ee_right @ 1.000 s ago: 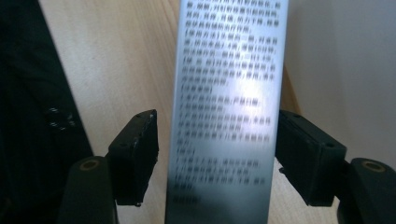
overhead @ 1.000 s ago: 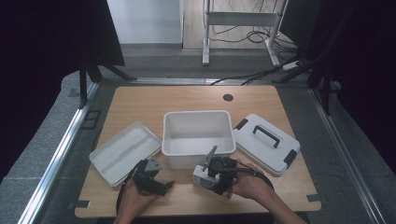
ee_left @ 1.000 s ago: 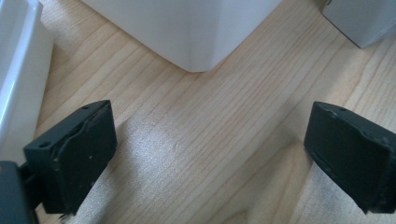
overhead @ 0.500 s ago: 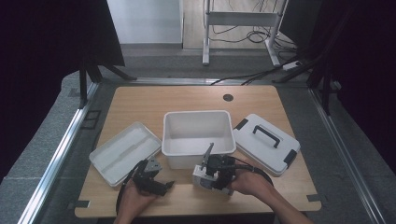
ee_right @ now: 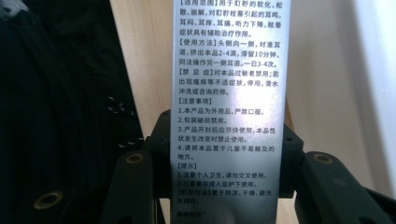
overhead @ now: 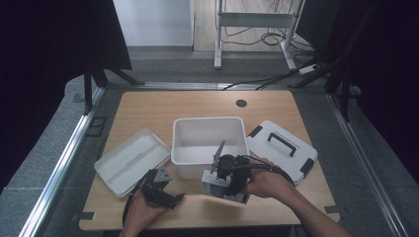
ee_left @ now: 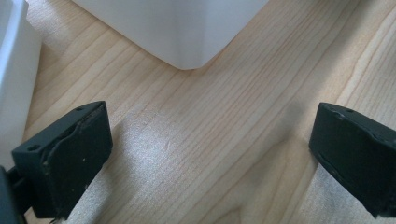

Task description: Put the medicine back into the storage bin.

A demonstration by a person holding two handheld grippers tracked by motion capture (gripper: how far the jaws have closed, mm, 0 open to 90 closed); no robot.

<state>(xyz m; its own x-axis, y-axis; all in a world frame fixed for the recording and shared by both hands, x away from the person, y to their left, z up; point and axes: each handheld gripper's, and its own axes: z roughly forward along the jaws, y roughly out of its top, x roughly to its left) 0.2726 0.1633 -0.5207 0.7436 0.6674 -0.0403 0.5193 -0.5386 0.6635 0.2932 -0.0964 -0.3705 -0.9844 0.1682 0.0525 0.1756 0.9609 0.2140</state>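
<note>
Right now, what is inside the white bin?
The white bin looks empty on its visible floor. The silver box clamped in the right gripper hides part of its near edge.

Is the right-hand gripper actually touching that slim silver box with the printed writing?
Touching. In the right gripper view, the right gripper has a black jaw pressed against each side of the silver box.

The right hand-held gripper [overhead: 221, 159] now sits higher than a second ago, lifted off the table [overhead: 148, 106] in front of the white bin [overhead: 209, 127]. Its jaws have just been closing, and the narrow silver box [ee_right: 229, 107] with printed text is between them, gripped at its lower end. In the high view the box [overhead: 218, 150] now rises further against the bin's front wall, its top end tilted toward the bin's inside, where earlier it lay lower.
</note>
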